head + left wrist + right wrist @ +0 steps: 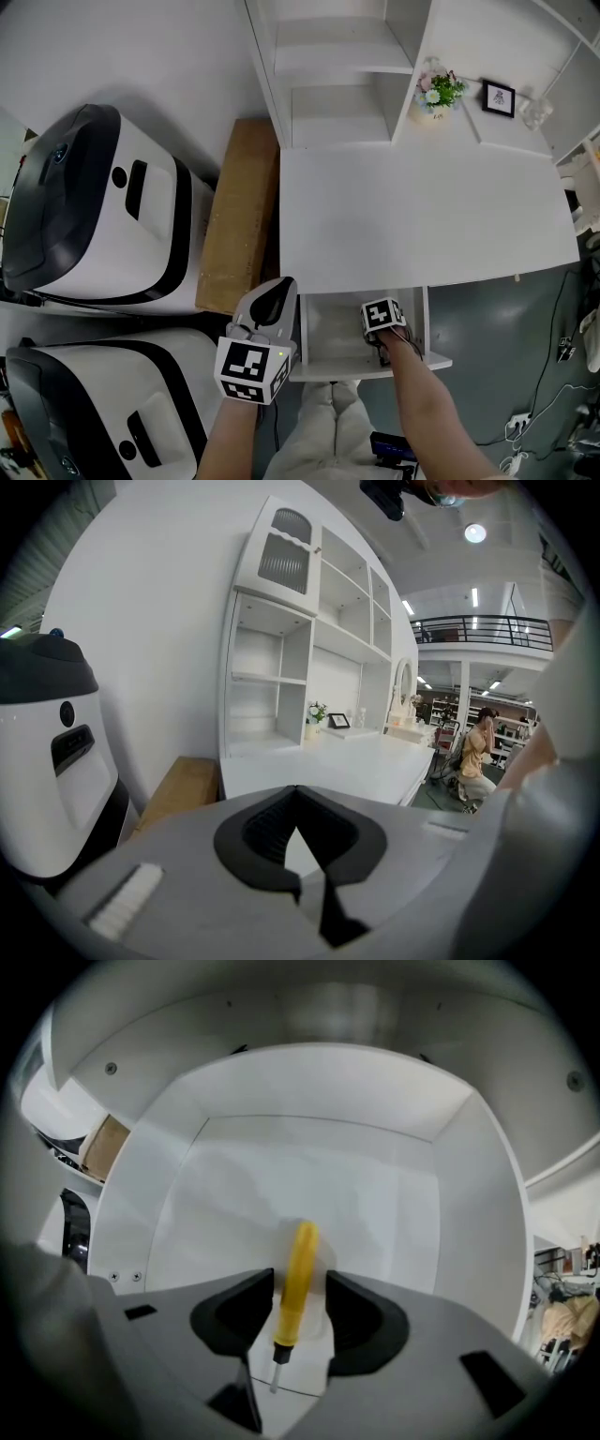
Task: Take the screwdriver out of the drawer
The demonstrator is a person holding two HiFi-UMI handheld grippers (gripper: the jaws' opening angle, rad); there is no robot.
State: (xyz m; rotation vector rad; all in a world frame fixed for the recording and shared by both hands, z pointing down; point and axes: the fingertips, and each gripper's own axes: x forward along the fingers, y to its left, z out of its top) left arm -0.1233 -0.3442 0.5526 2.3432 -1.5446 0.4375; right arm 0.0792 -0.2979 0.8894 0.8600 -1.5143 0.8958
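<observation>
Open drawer (317,349), screwdriver (298,1279) not yet gripped
The right gripper (298,1290) has its jaws apart astride the screwdriver, which lies on the drawer floor toward its right wall; closing and lifting remain; the left gripper (298,844) has its jaws closed, empty

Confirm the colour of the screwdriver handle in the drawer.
Yellow. The screwdriver handle shows best in the right gripper view.

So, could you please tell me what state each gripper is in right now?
Left gripper: closed, empty.
Right gripper: open, jaws straddling the yellow screwdriver, not yet gripping.
</observation>
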